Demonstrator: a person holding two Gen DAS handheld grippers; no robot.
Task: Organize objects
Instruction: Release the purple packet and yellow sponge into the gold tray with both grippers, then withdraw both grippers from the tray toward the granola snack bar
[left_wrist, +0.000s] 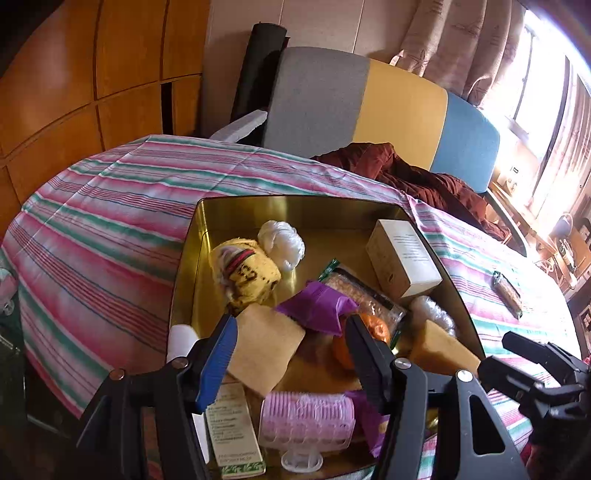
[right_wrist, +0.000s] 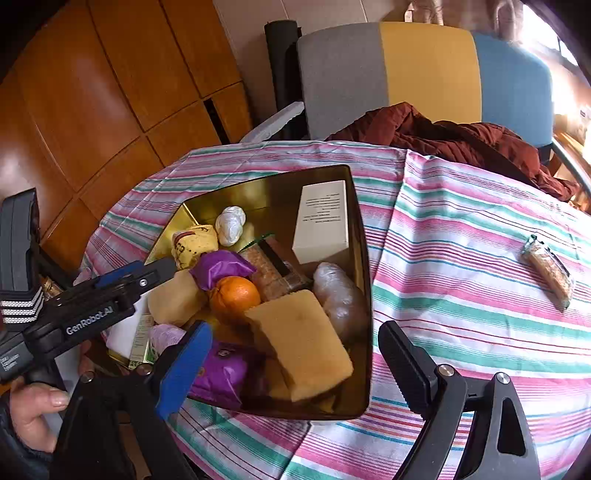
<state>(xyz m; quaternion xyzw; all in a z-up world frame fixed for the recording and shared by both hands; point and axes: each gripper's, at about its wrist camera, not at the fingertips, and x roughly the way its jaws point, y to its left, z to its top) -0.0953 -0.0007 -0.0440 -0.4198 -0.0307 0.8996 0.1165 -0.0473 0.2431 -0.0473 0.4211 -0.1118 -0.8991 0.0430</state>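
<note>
A gold tin (left_wrist: 295, 200) (right_wrist: 366, 295) stands on the striped tablecloth, filled with several items. Among them are a white box (left_wrist: 402, 258) (right_wrist: 323, 221), an orange (right_wrist: 236, 295), a purple packet (left_wrist: 317, 306), a pink hair roller (left_wrist: 306, 417) and yellow sponges (left_wrist: 264, 350) (right_wrist: 303, 347). My left gripper (left_wrist: 291, 350) hangs open over the tin's near part, pads pressing on nothing. My right gripper (right_wrist: 295, 369) is open wide, straddling the tin's near corner around a sponge without touching it. A wrapped snack bar (left_wrist: 508, 293) (right_wrist: 548, 271) lies alone on the cloth to the right.
The round table wears a pink, green and white striped cloth (right_wrist: 461, 258). Behind it is a chair (right_wrist: 424, 66) with a grey, yellow and blue back and a dark red jacket (right_wrist: 461, 136). Wooden cabinets (left_wrist: 92, 74) stand at the left. A person's hand (right_wrist: 33, 410) holds the left gripper's handle.
</note>
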